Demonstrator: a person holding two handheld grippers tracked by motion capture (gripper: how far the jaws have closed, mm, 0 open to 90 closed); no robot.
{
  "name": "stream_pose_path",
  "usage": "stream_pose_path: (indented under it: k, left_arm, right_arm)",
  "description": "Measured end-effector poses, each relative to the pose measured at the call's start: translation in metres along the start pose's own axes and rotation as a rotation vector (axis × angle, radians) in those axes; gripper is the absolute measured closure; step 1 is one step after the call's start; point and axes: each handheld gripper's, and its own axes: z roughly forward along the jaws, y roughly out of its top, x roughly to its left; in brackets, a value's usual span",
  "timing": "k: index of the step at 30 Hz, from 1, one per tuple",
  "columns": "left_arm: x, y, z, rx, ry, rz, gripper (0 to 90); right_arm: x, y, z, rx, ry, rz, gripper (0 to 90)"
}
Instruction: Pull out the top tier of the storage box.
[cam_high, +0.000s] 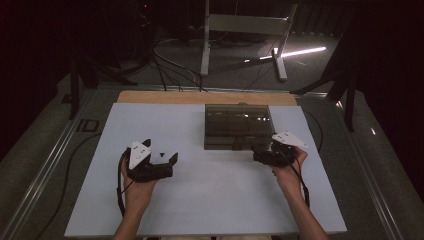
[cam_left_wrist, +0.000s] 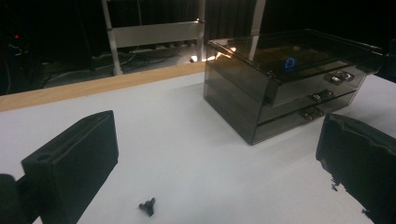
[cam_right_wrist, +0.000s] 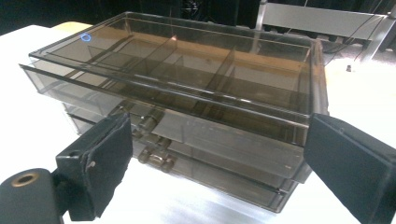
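Note:
A smoky transparent drawer box (cam_high: 238, 126) stands on the white table (cam_high: 200, 200), toward the back and right of centre. It has three stacked drawers with small metal knobs (cam_left_wrist: 322, 95); the top drawer (cam_right_wrist: 187, 100) sticks out slightly and its dividers show through the lid. A tiny black piece (cam_high: 161, 154) lies on the table between the jaws of my left gripper (cam_high: 161, 155), which is open; the same piece (cam_left_wrist: 147, 206) is low in the left gripper view. My right gripper (cam_high: 261, 151) is open at the box's front right corner, jaws spread before the drawer fronts (cam_right_wrist: 210, 140).
A wooden strip (cam_high: 205, 97) runs along the table's far edge. Beyond it are a metal stand (cam_high: 240, 30), cables on the floor and a bright light strip (cam_high: 300, 52). Bare white surface lies in front of the box and between the hands.

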Motion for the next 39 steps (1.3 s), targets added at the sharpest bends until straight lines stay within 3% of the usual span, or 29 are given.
stream_pose_path:
  k: [10, 15, 20, 39]
  left_arm:
    - [-0.009, 0.004, 0.019, -0.005, -0.037, -0.002, 0.4]
    - [-0.014, 0.006, 0.029, -0.014, -0.069, -0.003, 0.4]
    - [-0.020, 0.008, 0.038, -0.020, -0.091, 0.001, 0.4]
    - [-0.046, 0.005, 0.072, -0.001, -0.159, 0.031, 0.4]
  right_arm:
    - [-0.017, -0.003, 0.001, 0.014, 0.005, 0.039, 7.9]
    - [-0.027, -0.006, 0.002, 0.011, 0.052, 0.074, 8.4]
    - [-0.027, -0.008, 0.004, 0.016, 0.086, 0.049, 9.8]
    - [-0.027, -0.015, 0.005, -0.007, 0.104, 0.023, 14.5]
